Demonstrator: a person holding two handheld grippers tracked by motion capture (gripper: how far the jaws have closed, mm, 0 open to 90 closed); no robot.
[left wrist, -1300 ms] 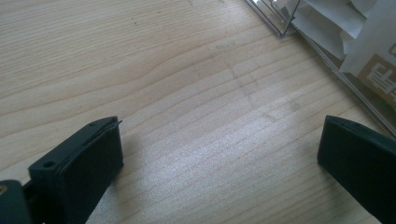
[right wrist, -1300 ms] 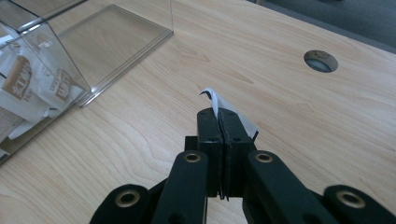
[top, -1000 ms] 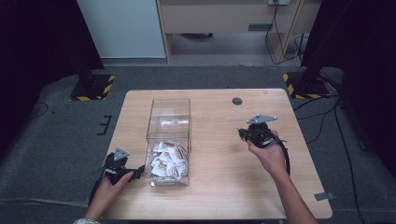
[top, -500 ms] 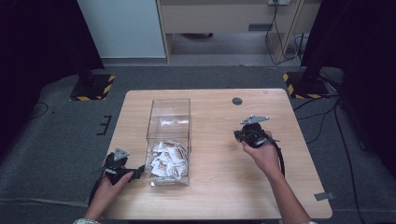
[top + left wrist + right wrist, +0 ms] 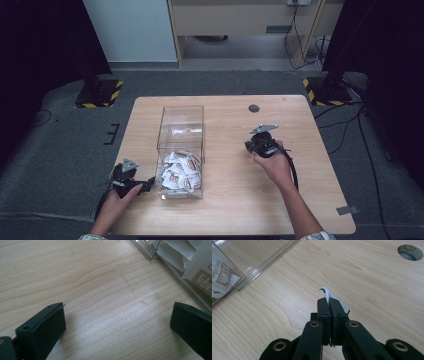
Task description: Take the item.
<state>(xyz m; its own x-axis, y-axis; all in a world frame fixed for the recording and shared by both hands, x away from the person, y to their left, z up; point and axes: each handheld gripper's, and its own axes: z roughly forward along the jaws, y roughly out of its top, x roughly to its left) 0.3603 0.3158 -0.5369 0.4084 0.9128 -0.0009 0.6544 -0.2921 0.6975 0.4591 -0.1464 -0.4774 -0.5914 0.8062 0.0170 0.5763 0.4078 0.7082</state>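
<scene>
Drifting left toward the clear box (image 5: 182,145) since a second ago: right gripper (image 5: 329,305) clenched on a white packet (image 5: 329,295) | left gripper (image 5: 117,322) released beside box | likely carrying packet to or from it.

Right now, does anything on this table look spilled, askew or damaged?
Nothing stands out. The packets sit heaped inside the clear box, none loose on the table. The right gripper is shut on a thin white packet, held off to the box's side; the left gripper is open.
</scene>
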